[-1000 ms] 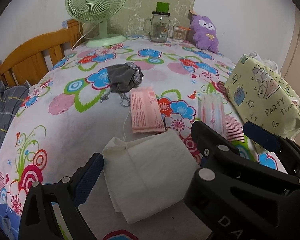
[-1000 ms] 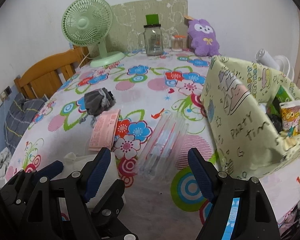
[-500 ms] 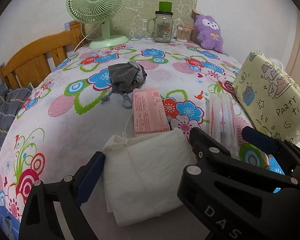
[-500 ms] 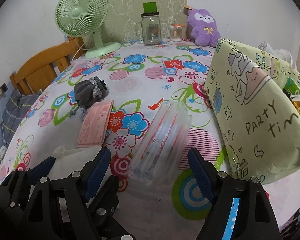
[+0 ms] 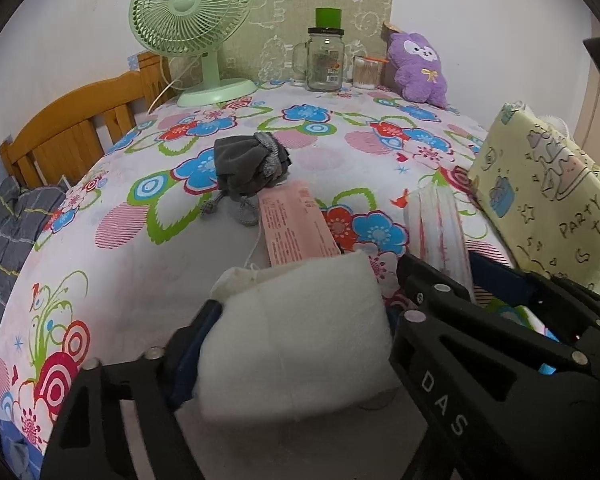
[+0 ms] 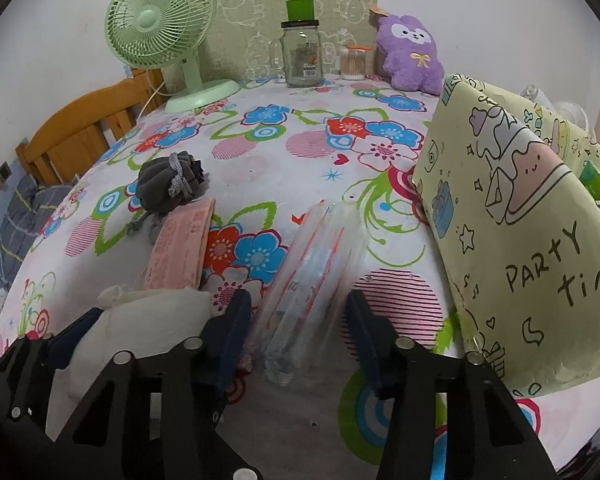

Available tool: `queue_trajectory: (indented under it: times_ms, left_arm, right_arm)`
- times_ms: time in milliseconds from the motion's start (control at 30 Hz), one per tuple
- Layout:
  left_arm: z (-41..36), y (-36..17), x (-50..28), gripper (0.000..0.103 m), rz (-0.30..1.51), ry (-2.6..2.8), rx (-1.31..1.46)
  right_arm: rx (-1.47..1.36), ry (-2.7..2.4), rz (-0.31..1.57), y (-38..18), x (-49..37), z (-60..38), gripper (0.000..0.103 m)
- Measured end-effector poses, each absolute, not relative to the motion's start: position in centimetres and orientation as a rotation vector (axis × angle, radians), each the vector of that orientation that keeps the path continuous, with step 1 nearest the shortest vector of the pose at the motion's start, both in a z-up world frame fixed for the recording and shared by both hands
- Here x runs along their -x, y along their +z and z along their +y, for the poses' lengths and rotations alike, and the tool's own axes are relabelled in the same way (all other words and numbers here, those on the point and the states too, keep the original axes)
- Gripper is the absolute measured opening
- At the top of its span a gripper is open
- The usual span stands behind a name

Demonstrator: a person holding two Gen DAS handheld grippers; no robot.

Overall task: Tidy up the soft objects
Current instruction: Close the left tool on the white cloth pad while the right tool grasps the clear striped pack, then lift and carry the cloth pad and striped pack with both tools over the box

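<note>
A white folded cloth (image 5: 300, 340) lies at the near edge of the flowered tablecloth (image 5: 120, 280). My left gripper (image 5: 300, 312) is closing on it, and the cloth bulges up between the pads. Just to its right, a clear plastic pack (image 6: 308, 280) with red-striped contents lies lengthwise. My right gripper (image 6: 300, 320) is closing around the pack's near end, both pads at its sides. Further back lie a pink flat packet (image 6: 180, 248) and a grey drawstring pouch (image 6: 168, 184). A purple plush toy (image 6: 408, 56) sits at the far edge.
A yellow-green "party time" bag (image 6: 520, 240) stands close on the right, open at the top with items inside. A green fan (image 6: 160, 20), a glass jar (image 6: 302, 56) and a swab pot (image 6: 352, 64) line the back. A wooden frame (image 5: 68, 128) runs along the left.
Both pairs of jaws have narrowed. The white cloth has bunched up between the left fingers. The right fingers have come in against the clear pack.
</note>
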State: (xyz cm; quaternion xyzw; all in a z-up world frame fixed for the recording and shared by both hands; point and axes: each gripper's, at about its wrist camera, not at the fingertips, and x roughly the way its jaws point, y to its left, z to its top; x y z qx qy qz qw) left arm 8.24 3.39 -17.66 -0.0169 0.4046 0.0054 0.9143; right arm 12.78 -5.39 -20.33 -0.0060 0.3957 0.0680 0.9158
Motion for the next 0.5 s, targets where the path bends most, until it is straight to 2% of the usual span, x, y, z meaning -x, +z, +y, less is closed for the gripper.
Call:
queue_trajectory:
  times_ms: [233, 333, 500]
  left_arm:
    - [3.0, -17.3, -7.8, 0.043, 0.836, -0.004, 0.034]
    - [2.8, -17.2, -7.6, 0.036, 0.839, -0.008, 0.036]
    - [2.6, -16.8, -7.1, 0.034, 0.842, -0.021, 0.050]
  right_arm:
    - [-0.004, 0.164, 0.820, -20.1, -12.3, -5.7, 0.035]
    - [-0.005, 0.167, 0.825, -20.0, -12.1, -5.8, 0.034]
    - [-0.007, 0.173, 0.823, -19.6, -11.6, -6.0, 0.032]
